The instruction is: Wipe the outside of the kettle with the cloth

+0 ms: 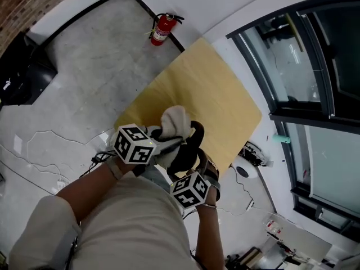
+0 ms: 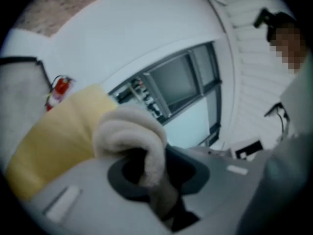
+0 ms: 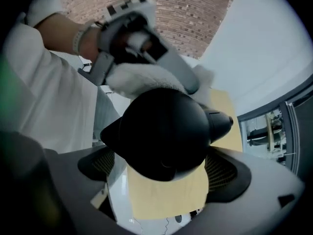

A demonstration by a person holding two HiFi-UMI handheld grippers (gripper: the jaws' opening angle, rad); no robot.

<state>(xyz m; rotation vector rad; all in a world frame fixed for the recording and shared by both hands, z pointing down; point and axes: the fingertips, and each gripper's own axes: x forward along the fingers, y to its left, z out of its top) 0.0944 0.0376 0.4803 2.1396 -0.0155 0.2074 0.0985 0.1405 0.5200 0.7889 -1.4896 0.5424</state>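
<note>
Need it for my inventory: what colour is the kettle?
Black; the kettle shows best in the right gripper view.

kettle (image 3: 164, 133) between right gripper (image 1: 194, 165) jaws, at near edge of tabletop (image 1: 219, 89); cloth (image 1: 175, 120) in left gripper (image 1: 163, 141) jaws, against kettle's left side; fire extinguisher (image 1: 162, 28) on floor beyond tabletop's far corner, by wall; windows (image 1: 315, 66) right of tabletop
</note>
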